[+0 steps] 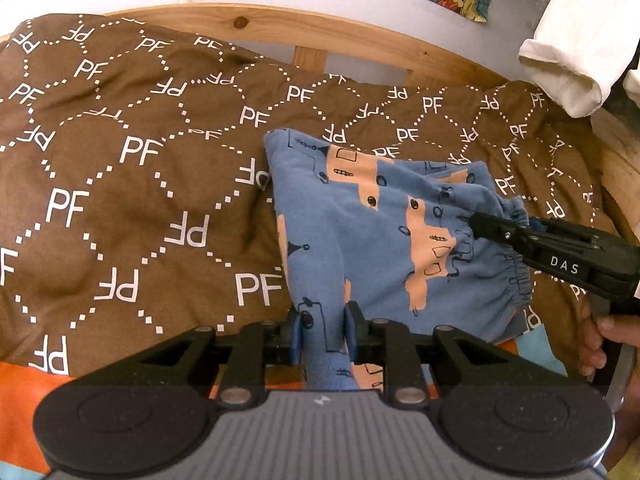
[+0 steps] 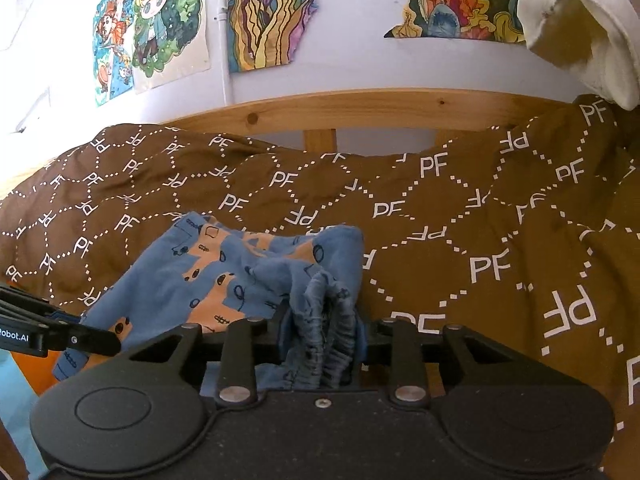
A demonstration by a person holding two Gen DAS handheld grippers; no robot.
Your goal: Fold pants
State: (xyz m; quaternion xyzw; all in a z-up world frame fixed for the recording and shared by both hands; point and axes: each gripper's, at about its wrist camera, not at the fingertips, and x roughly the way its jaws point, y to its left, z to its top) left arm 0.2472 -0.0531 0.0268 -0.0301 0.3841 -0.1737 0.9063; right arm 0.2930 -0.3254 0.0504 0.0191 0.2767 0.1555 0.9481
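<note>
Pants, small and blue with orange patches and black doodle prints, lie bunched on a brown bedspread marked with white "PF" letters and dotted diamonds. The left gripper has its fingers closed on a leg end at the near edge of the garment, blue pads pressing the fabric from both sides. The right gripper has its fingers clamped on the gathered elastic waistband, which is scrunched between them; in the left wrist view it reaches in from the right onto that ruffled edge. Between the two holds the cloth sags in loose folds. Behind the bedspread runs a wooden bed rail, and above it a pale wall with colourful drawings. A white garment hangs at the upper right
</note>
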